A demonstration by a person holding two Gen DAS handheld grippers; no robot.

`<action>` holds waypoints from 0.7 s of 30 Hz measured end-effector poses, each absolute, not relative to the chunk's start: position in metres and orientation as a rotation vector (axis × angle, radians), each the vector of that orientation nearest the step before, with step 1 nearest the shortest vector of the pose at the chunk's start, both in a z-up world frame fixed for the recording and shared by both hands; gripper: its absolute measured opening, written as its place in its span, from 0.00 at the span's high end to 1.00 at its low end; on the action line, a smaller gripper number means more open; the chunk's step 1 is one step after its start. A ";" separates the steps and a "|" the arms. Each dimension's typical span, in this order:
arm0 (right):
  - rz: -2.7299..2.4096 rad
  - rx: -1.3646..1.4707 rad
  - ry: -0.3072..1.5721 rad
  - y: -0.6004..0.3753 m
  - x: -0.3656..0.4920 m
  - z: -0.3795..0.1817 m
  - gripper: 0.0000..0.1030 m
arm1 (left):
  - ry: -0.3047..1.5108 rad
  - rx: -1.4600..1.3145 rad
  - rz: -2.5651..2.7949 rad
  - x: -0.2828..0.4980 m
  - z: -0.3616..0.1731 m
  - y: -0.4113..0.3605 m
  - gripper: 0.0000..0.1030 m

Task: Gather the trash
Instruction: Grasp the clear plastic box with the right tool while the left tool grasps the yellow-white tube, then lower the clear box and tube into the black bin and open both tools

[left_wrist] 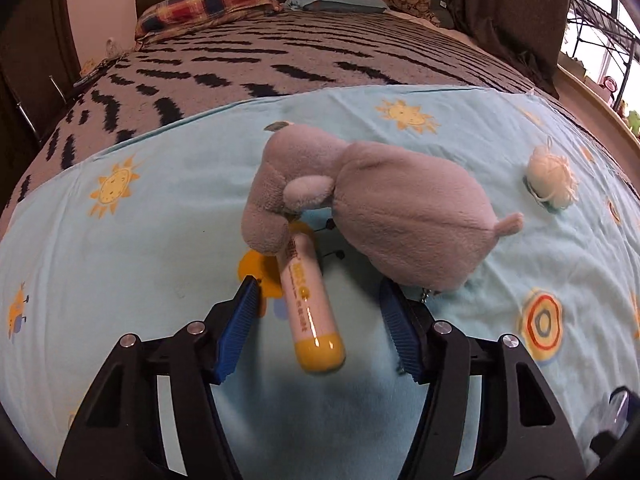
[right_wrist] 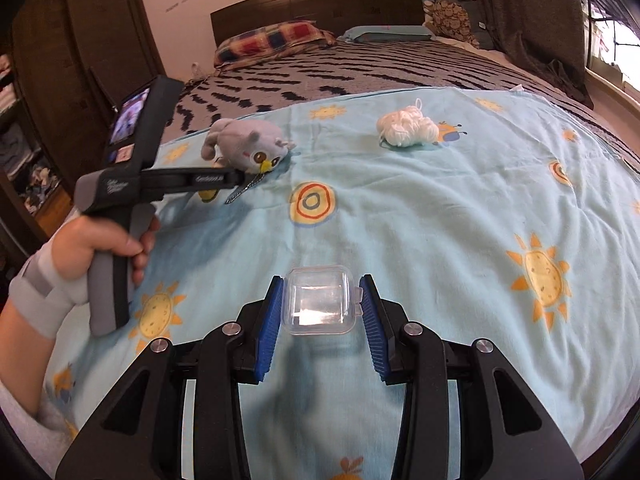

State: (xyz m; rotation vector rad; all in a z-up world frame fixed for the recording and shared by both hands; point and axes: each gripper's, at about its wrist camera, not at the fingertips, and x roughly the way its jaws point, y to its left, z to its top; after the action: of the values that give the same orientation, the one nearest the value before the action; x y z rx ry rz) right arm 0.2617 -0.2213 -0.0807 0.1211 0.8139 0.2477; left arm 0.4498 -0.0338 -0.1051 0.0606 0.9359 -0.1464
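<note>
A white tube with a yellow cap lies on the light blue blanket, its far end under a grey plush toy. My left gripper is open, its blue pads either side of the tube without touching it. In the right wrist view a small clear plastic box sits on the blanket between the blue pads of my right gripper, which is open with small gaps on both sides. The left gripper body reaches toward the plush toy.
A ball of white yarn lies on the blanket further back; it also shows in the left wrist view. Behind it are a striped bedspread, pillows and a headboard. A dark wardrobe stands at the left.
</note>
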 end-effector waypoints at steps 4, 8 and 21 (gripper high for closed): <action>0.265 0.140 0.814 -0.222 0.253 -0.083 0.62 | 0.936 0.069 -0.144 0.451 -0.104 -0.030 0.75; 0.286 0.153 0.811 -0.219 0.241 -0.087 0.62 | 0.937 0.030 -0.179 0.434 -0.103 -0.018 0.82; 0.341 0.143 0.758 -0.206 0.164 -0.090 0.62 | 0.866 0.055 -0.282 0.277 -0.086 0.009 0.82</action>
State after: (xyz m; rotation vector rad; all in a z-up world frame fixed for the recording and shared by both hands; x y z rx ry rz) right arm 0.1640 -0.2061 -0.0897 0.1432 0.7582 0.3407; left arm 0.2769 0.0092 -0.0860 0.0555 0.8662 -0.2821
